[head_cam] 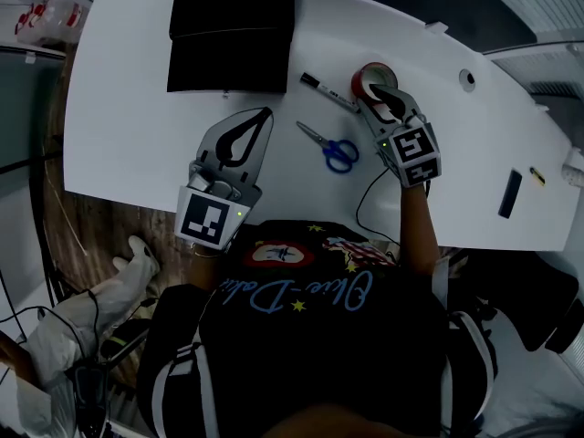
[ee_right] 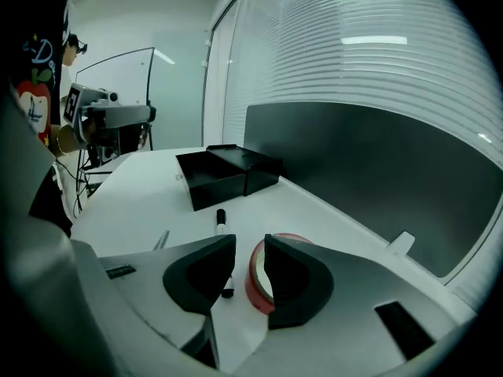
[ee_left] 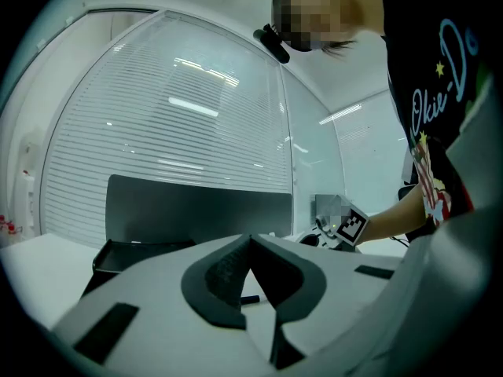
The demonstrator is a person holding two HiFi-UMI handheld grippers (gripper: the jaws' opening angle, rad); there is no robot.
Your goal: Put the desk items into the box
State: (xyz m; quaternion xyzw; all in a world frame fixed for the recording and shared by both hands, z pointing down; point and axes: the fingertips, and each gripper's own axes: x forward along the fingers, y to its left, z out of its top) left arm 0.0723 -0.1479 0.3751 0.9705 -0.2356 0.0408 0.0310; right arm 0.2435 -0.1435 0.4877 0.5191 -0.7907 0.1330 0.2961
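my right gripper (head_cam: 385, 97) is at the upper right of the head view, fingers apart with the near wall of the red tape roll (head_cam: 364, 77) between them, not pressed. my left gripper (head_cam: 262, 117), centre left, has its fingers closed on nothing. a marker (head_cam: 327, 92) and scissors (head_cam: 330, 146) lie on the white bench (head_cam: 128, 108); the black box (head_cam: 233, 35) sits at the upper centre.

Tape (head_cam: 361, 77), marker (head_cam: 327, 91), scissors (head_cam: 330, 147) — outside black box (head_cam: 232, 35)
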